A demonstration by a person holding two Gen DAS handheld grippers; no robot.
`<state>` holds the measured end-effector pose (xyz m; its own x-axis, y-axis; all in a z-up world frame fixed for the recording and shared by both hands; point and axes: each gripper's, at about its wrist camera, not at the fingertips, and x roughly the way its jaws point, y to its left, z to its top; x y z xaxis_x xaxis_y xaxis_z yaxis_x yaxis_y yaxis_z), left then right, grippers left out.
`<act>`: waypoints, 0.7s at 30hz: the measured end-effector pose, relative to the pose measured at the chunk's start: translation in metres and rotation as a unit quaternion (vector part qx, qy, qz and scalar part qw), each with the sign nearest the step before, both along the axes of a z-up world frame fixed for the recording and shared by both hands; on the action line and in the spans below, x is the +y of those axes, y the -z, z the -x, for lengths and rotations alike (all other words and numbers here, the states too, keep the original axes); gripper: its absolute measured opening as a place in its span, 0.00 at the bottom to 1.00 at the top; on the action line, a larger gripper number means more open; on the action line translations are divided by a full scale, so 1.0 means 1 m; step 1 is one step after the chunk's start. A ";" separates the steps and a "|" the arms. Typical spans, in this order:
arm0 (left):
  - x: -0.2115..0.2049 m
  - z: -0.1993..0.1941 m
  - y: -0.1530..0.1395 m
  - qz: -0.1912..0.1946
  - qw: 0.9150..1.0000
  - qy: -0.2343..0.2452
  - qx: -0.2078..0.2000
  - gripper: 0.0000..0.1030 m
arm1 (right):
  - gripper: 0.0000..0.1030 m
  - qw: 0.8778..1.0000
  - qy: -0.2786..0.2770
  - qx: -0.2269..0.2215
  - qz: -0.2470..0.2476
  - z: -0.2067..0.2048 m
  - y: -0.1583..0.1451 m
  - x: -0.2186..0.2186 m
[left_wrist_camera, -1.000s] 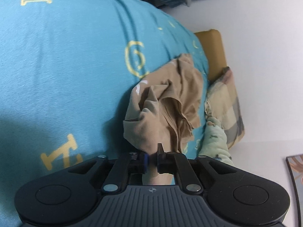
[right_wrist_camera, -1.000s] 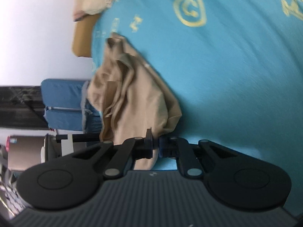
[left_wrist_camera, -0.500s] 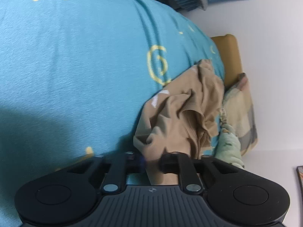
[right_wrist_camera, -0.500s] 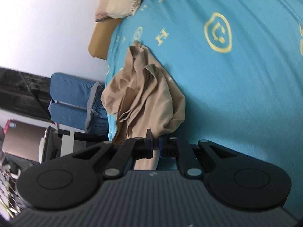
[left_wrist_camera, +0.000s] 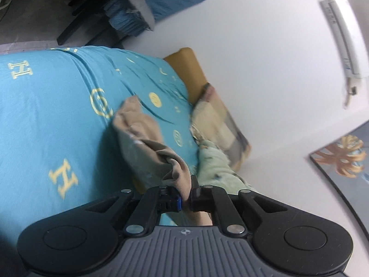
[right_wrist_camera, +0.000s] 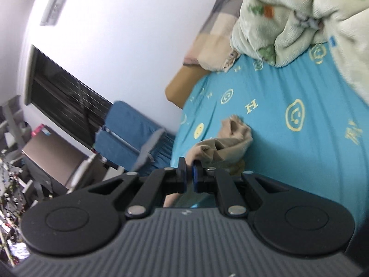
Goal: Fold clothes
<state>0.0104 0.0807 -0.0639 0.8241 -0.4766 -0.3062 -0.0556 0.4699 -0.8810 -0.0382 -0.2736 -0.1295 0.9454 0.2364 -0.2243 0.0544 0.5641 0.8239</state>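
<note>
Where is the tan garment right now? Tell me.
The tan garment hangs bunched over the blue bedsheet, pinched by the left claw and right claw, left of the green blanket.

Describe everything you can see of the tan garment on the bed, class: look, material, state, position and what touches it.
The tan garment is a plain beige piece of thin, soft-looking fabric, crumpled and bunched, not yet folded. Its type cannot be told. It is partly raised off the blue patterned bedsheet, its far end still lying on the sheet. The left gripper is shut on one gathered edge; the right gripper is shut on another. It lies apart from the pale green blanket.
</note>
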 end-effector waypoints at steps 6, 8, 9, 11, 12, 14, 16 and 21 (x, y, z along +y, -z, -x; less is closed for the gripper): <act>0.006 0.069 -0.022 0.006 1.000 0.009 -0.017 0.06 | 0.08 0.999 0.009 -0.028 0.023 0.055 -0.018 0.006; 0.007 0.062 -0.029 0.002 1.000 0.009 -0.012 0.07 | 0.08 0.999 0.010 -0.031 0.028 0.051 -0.025 0.008; 0.008 0.056 -0.032 -0.004 1.000 0.009 -0.014 0.07 | 0.08 0.999 0.007 -0.032 0.028 0.045 -0.029 0.007; 0.010 0.042 -0.039 -0.019 1.000 0.008 -0.010 0.07 | 0.08 0.999 0.001 -0.032 0.027 0.027 -0.036 0.005; 0.009 0.032 -0.044 -0.032 0.999 0.010 -0.005 0.07 | 0.08 0.999 -0.004 -0.026 0.026 0.015 -0.040 0.004; 0.008 0.012 -0.051 -0.050 0.999 0.013 0.000 0.07 | 0.08 1.000 -0.010 -0.013 0.023 -0.011 -0.047 0.002; 0.005 -0.015 -0.054 -0.067 0.998 0.016 0.004 0.07 | 0.08 1.000 -0.015 0.002 0.026 -0.041 -0.053 0.001; -0.006 -0.094 -0.047 -0.128 0.991 0.021 0.025 0.07 | 0.09 0.998 -0.024 0.054 0.000 -0.117 -0.035 -0.007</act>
